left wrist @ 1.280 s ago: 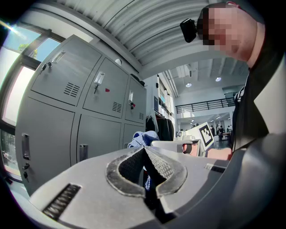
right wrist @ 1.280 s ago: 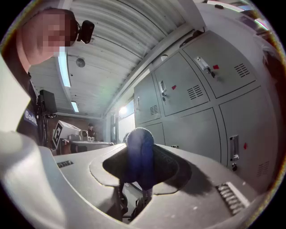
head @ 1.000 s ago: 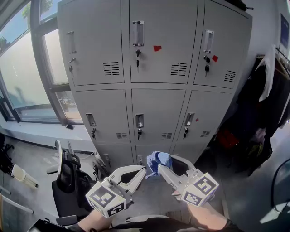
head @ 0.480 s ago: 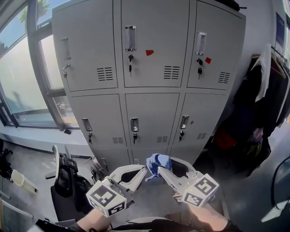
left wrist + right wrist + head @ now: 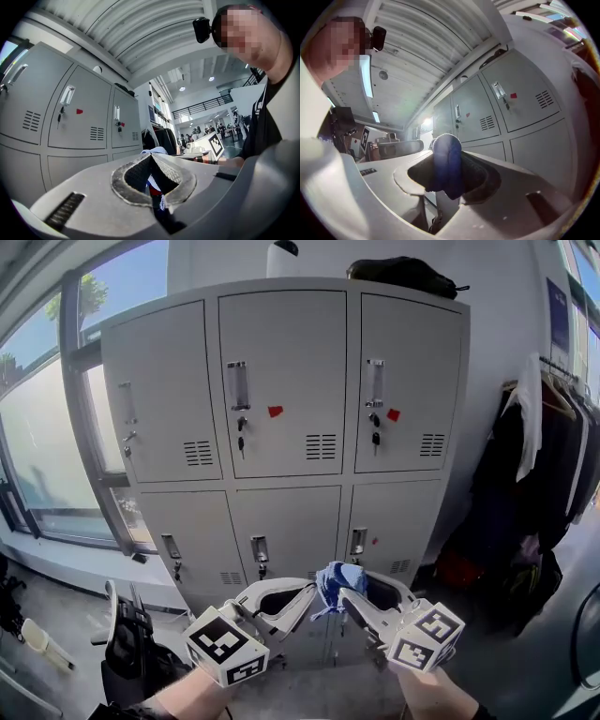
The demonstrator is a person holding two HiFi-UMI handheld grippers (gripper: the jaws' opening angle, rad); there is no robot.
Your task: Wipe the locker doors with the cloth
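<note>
The right gripper [image 5: 343, 592] is clamped on a crumpled blue cloth [image 5: 330, 578], which bulges up between its jaws in the right gripper view [image 5: 446, 161]. It is held low in front of the grey metal locker bank [image 5: 281, 381], apart from the doors. The left gripper [image 5: 307, 592] sits just beside it with its jaw tips together on nothing (the cloth shows just beyond them). Dark coats [image 5: 525, 493] hang to the right of the lockers.

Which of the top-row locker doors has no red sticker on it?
The top left door, beside the window; the top middle door and top right door each carry a red sticker.
</note>
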